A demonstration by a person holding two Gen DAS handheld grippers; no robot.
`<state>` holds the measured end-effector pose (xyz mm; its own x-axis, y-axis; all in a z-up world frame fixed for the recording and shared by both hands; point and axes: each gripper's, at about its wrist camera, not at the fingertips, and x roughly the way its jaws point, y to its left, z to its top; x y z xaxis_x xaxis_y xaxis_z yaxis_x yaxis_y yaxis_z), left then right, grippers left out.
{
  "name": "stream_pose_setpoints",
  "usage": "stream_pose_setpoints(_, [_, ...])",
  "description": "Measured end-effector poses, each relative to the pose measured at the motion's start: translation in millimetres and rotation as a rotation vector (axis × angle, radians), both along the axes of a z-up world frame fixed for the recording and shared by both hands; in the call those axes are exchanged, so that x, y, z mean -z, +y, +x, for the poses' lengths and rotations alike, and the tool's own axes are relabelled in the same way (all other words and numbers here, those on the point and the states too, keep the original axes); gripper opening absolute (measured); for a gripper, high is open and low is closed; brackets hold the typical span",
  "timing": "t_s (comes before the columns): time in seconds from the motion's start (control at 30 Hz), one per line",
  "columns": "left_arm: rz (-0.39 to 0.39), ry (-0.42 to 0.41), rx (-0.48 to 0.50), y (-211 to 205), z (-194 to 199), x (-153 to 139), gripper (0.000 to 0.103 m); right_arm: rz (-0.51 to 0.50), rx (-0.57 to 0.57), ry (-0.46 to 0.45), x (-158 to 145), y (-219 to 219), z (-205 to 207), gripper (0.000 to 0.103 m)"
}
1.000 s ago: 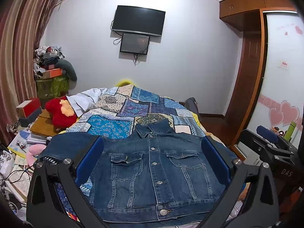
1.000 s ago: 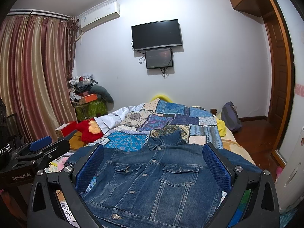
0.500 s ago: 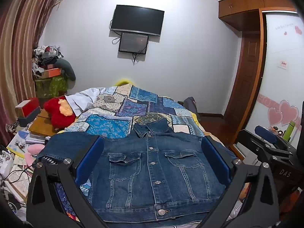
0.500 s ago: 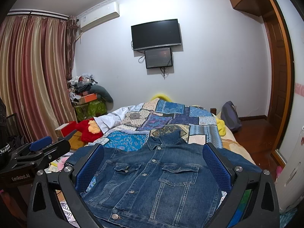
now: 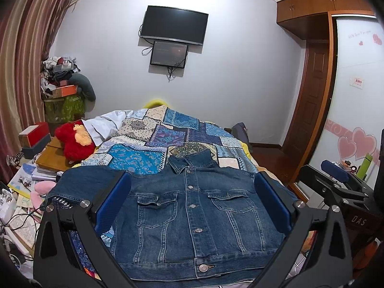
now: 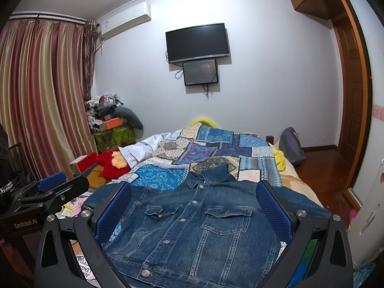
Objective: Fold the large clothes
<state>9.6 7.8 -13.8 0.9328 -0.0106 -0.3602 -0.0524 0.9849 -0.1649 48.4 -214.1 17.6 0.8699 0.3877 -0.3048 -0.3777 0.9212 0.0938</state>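
We have a denim jacket (image 5: 192,218) lying face up and buttoned on the near end of the bed (image 5: 268,175), collar away from us, its hem at the edge closest to us, on top of a patchwork quilt (image 5: 168,134). One sleeve (image 5: 81,184) spreads flat to the left; the other sleeve (image 6: 300,199) runs off to the right, partly hidden behind a claw finger. Nothing looks folded yet, so we judge the first fold to be the step in hand. Our left claw (image 5: 192,204) hangs above the jacket with its blue pads wide apart and nothing between them, and our right claw (image 6: 194,206) does likewise, also gaping and empty. To do this well, we should send each claw to its own side, pinch the sleeve near the cuff through one layer only, and swing it across the chest so that the edges land parallel to the button line. Denim is stiff and heavy, so we want a deep bite; a shallow one may slip. We should also avoid catching the quilt underneath.
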Motion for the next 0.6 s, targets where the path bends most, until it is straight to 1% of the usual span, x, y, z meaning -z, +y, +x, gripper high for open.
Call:
stream_pose_setpoints(0.27, [-0.003, 0.002, 0.001, -0.3, 0.0, 0.3, 0.103, -0.001, 0.001, 0.002, -0.1, -0.5, 0.8, 0.103])
stream_pose_setpoints(0.6, [-0.009, 0.010, -0.007, 2.7, 1.9, 2.6, 0.103, -0.004, 0.003, 0.007, 6.9, 1.2, 4.0, 0.103])
